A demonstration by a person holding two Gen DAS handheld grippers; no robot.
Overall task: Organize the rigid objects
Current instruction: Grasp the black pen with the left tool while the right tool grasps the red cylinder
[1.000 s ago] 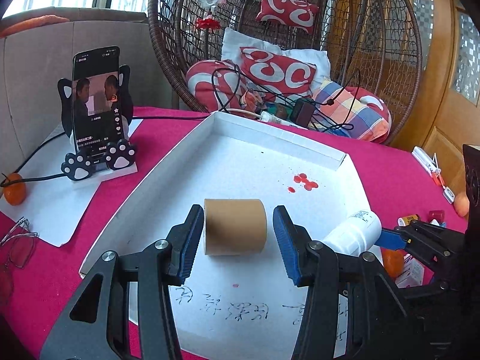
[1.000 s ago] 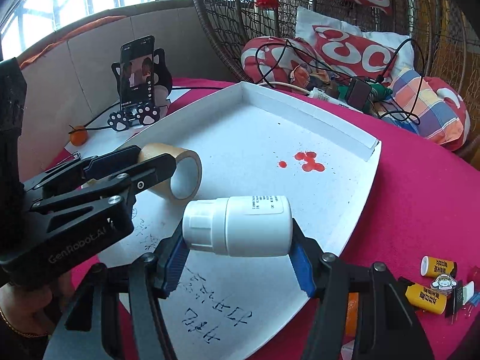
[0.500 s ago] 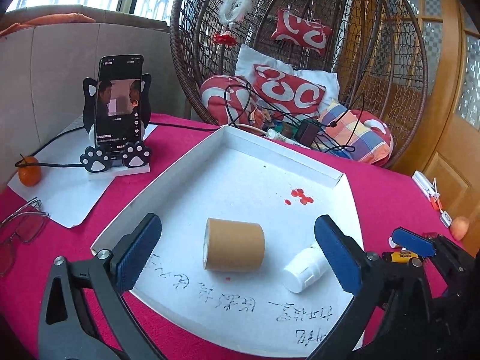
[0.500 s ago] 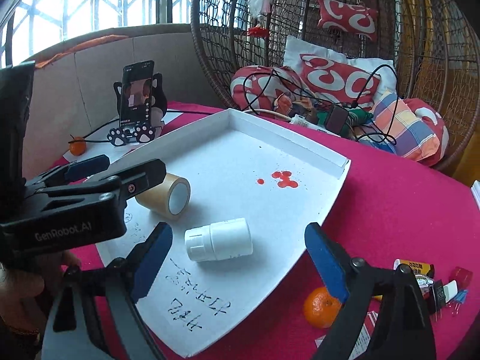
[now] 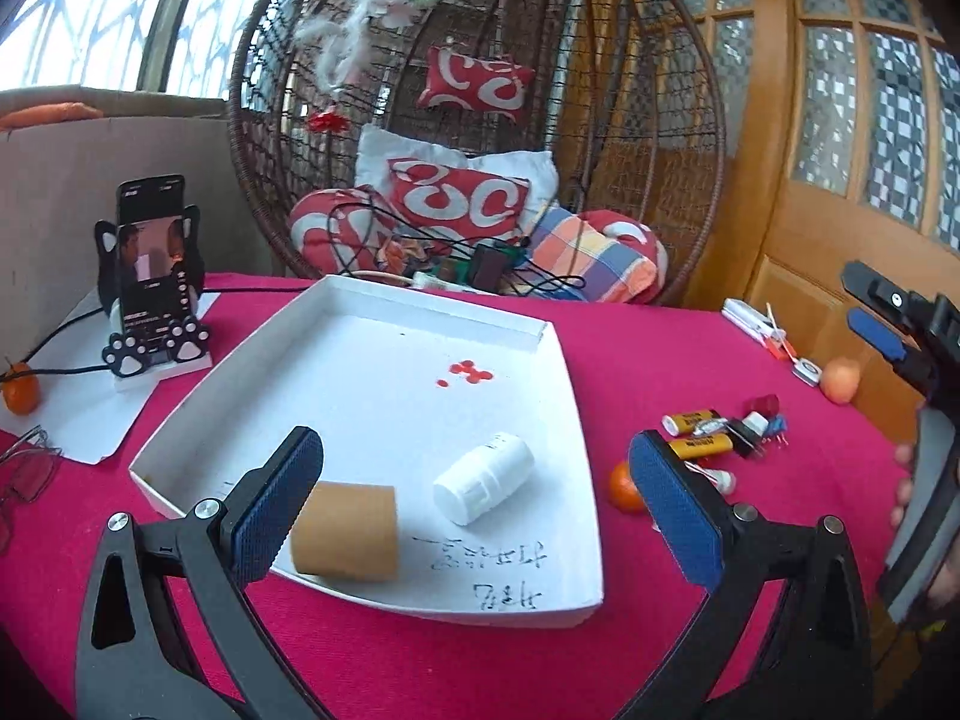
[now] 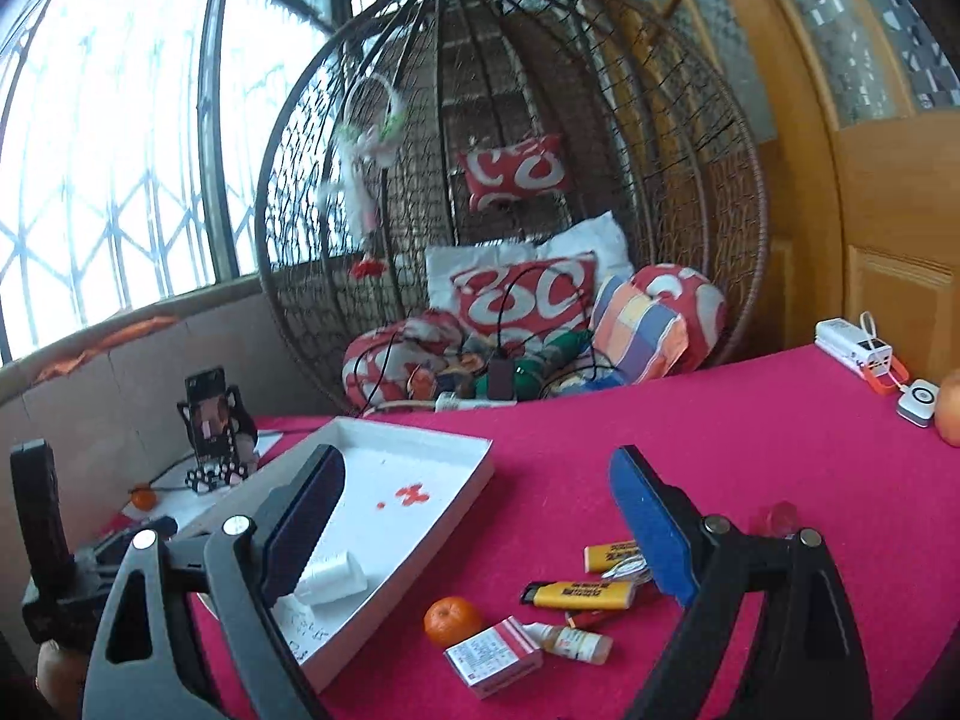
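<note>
Now that both grippers have let go and backed off, jaws spread wide and empty, the tape roll and white bottle lie in the white tray; lighters on the table likely come next.

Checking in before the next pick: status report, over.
Both grippers, left and right, open, empty. Tape roll and white bottle lying in white tray. Lighters, orange outside on table.
</note>
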